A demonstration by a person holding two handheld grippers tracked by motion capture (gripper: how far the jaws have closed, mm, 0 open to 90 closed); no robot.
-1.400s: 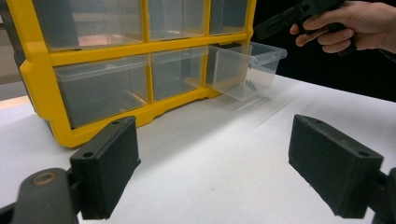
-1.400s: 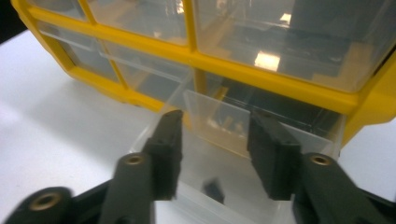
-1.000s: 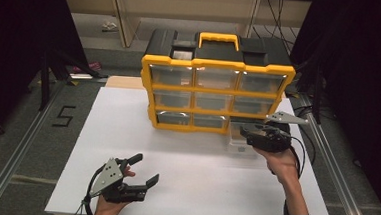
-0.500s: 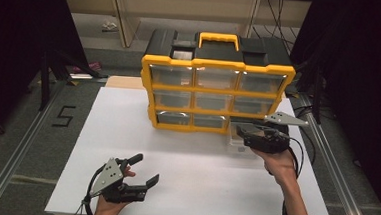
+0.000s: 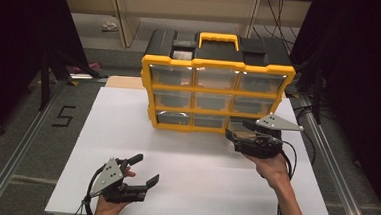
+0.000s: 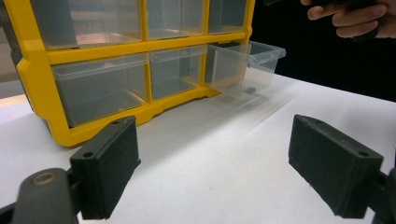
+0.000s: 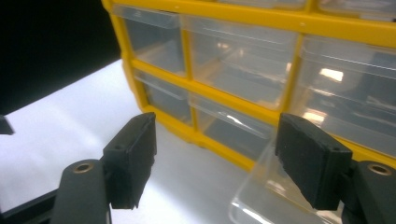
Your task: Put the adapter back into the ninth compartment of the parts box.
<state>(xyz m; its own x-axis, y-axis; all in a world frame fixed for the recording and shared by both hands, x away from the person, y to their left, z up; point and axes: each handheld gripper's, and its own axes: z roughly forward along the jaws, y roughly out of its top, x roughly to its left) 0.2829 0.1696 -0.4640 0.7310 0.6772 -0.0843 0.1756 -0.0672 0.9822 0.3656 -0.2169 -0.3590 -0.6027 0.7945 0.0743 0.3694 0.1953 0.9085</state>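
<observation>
A yellow organizer (image 5: 214, 96) with clear drawers stands at the back of the white table (image 5: 193, 188). Its bottom right drawer (image 6: 245, 67) is pulled partway out. My right gripper (image 5: 236, 129) hovers just in front of that drawer. Its jaws have just been opening and press on nothing. In the right gripper view the gripper (image 7: 215, 158) stands open, and the drawer's clear rim (image 7: 261, 196) lies low beside the right finger (image 7: 310, 163). My left gripper (image 5: 148, 168) rests open near the table's front left, aimed at the organizer (image 6: 121, 46), with nothing between its fingers.
Metal rails (image 5: 20, 147) run along both sides of the table. Black curtains close in left and right, and shelving stands behind the organizer. A hand (image 6: 350, 18) holding the other gripper shows at the top right of the left gripper view.
My right gripper has shifted a little to the left in front of the organizer, and its jaws have spread wider. The left gripper has stayed put.
</observation>
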